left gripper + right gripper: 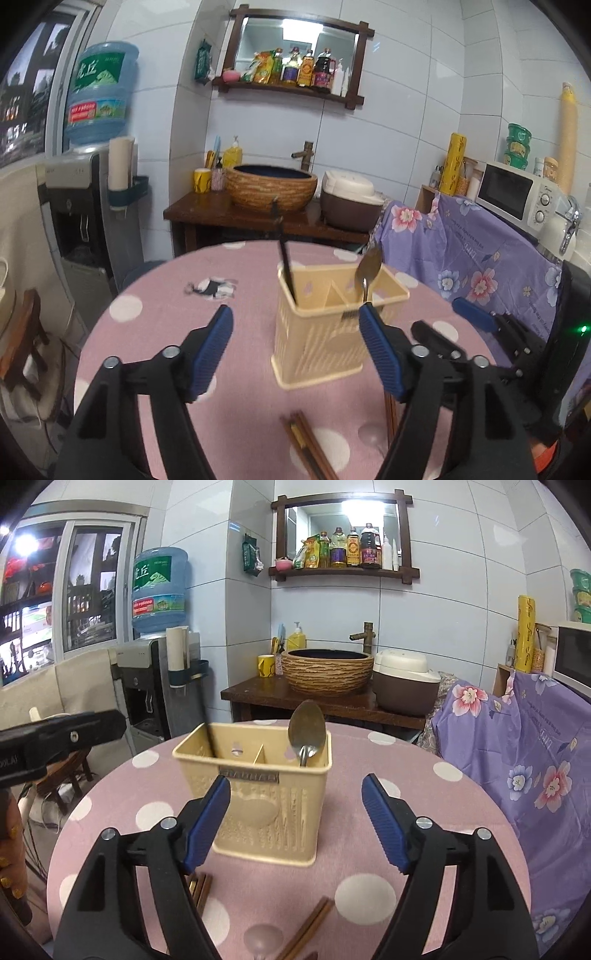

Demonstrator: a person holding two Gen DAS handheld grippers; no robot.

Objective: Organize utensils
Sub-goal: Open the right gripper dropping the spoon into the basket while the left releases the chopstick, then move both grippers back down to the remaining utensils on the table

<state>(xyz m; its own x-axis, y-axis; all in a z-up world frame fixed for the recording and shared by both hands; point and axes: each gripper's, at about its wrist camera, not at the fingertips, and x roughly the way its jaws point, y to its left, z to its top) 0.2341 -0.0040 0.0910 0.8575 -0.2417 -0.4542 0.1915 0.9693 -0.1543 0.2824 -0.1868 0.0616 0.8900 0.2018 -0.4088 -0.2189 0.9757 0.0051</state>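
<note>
A beige two-compartment utensil holder stands on the pink polka-dot table. A metal spoon stands in its right compartment. A dark utensil handle leans in the left compartment. Brown chopsticks lie on the cloth in front of the holder, with more chopsticks under the left finger. My left gripper is open and empty, just in front of the holder. My right gripper is open and empty, facing the holder.
The right gripper's body shows at the right in the left wrist view. A purple floral cloth covers something right of the table. Behind stand a sink bowl, a rice cooker and a water dispenser.
</note>
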